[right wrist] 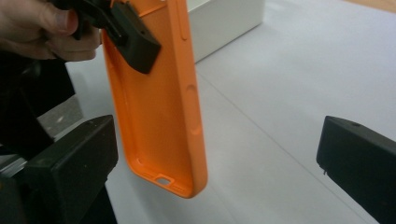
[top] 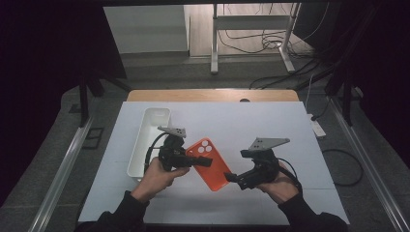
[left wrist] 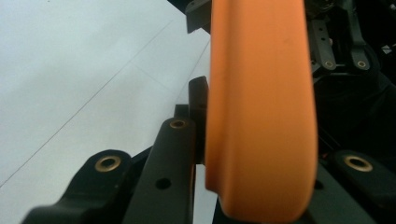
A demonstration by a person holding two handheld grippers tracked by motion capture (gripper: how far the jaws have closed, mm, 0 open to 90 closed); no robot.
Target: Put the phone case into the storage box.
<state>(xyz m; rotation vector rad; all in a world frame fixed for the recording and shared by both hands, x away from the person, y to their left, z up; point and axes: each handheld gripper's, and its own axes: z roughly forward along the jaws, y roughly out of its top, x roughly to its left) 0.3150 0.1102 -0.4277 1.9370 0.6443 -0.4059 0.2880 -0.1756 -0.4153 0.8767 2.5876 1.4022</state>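
High view: orange case point(top: 211, 166) mid-table, clamped

Even, soft light falls from above on the white table cover point(top: 251, 125), which looks bright, while the room's edges on both sides sink into near black. Shadows under the hands are faint and there is no strong glare. In the left gripper view the orange phone case point(left wrist: 261, 116) is very close and blurred; the right gripper view is sharper, with soft-edged black jaws.
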